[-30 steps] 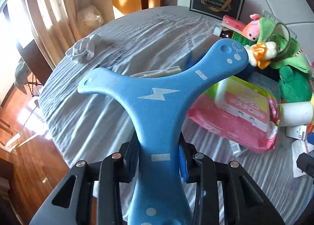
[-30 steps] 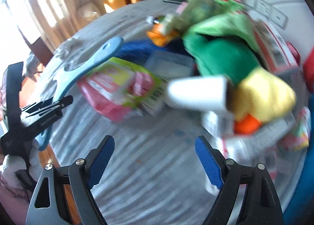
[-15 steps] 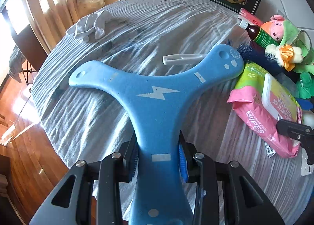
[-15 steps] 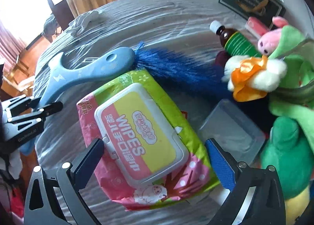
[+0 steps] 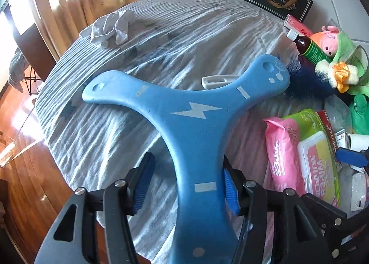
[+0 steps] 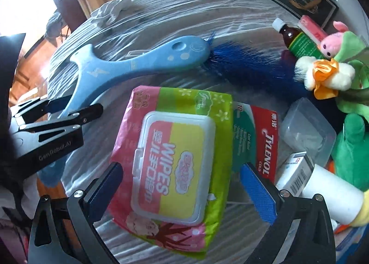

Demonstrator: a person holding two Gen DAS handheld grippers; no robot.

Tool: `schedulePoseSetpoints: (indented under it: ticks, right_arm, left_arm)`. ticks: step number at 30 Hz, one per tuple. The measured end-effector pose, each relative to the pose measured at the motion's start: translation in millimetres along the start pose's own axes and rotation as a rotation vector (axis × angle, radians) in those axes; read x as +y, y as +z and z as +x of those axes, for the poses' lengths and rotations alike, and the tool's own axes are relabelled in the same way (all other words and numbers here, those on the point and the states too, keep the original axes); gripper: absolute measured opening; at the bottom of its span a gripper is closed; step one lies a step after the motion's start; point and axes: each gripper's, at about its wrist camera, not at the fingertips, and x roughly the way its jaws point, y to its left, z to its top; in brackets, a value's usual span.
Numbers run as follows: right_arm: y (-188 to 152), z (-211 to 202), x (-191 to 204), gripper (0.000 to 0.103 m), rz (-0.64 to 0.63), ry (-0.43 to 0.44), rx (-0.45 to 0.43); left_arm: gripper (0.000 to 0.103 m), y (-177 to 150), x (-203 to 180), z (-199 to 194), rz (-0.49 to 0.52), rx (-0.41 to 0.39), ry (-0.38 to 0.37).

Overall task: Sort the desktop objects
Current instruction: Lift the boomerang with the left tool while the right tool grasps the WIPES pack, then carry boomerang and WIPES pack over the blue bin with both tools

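Two tools work over the cloth-covered table [image 5: 184, 33]. The left tool [image 5: 186, 181] has just been opening: its right pad touches the blue three-armed boomerang [image 5: 191, 125], the left pad stands clear, so the boomerang lies released on the near left of the table. The right tool [image 6: 184, 185], jaws wide, straddles the wipes pack [image 6: 175, 158] without pressing it; a Tylenol box [image 6: 265, 139] lies just right.

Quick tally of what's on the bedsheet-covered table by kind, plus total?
Toys: 3, the blue boomerang, pink-faced plush, green plush
Medicine: 4, the Tylenol box, white box, pink box, brown bottle
Wipes pack: 1
Blue duster: 1
Total: 9
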Motion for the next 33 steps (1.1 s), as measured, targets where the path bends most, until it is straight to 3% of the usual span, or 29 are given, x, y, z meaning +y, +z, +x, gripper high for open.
schedulePoseSetpoints:
  ticks: [6, 9, 11, 12, 15, 19, 24, 28, 33]
  right_arm:
    - [8.4, 15.7, -1.7, 0.103, 0.108, -0.016, 0.03]
    - [10.0, 16.3, 2.1, 0.103, 0.143, -0.04, 0.012]
    - [12.1, 20.3, 3.4, 0.103, 0.136, -0.063, 0.002]
    - [10.9, 20.3, 5.2, 0.099, 0.13, -0.077, -0.001]
    - [7.8, 8.4, 8.6, 0.066, 0.124, -0.089, -0.041]
    - [2.4, -0.4, 1.1, 0.062, 0.169, -0.052, -0.04]
    - [-3.1, -40.7, -8.6, 0.062, 0.202, -0.042, -0.138]
    - [-3.1, -88.9, -18.9, 0.062, 0.232, -0.09, -0.246]
    - [-3.1, -160.0, -34.5, 0.062, 0.311, -0.174, -0.393]
  left_arm:
    - [0.063, 16.5, -7.4, 11.1, 0.014, -0.026, 0.016]
    - [0.042, 19.1, -10.3, 9.9, 0.03, -0.041, 0.006]
    - [0.042, 17.4, -11.5, 6.5, 0.036, -0.043, 0.01]
    - [0.041, 15.9, -13.3, 3.2, 0.051, -0.051, 0.019]
    - [0.039, 11.2, -18.0, -13.8, 0.097, -0.086, 0.047]
    - [0.039, 13.9, -22.0, -46.0, 0.121, -0.149, 0.045]
    - [0.039, 26.5, -26.4, -84.7, 0.136, -0.219, 0.058]
    - [0.039, 41.2, -39.5, -119.8, 0.166, -0.293, 0.039]
    - [0.039, 61.8, -66.0, -168.1, 0.226, -0.393, -0.038]
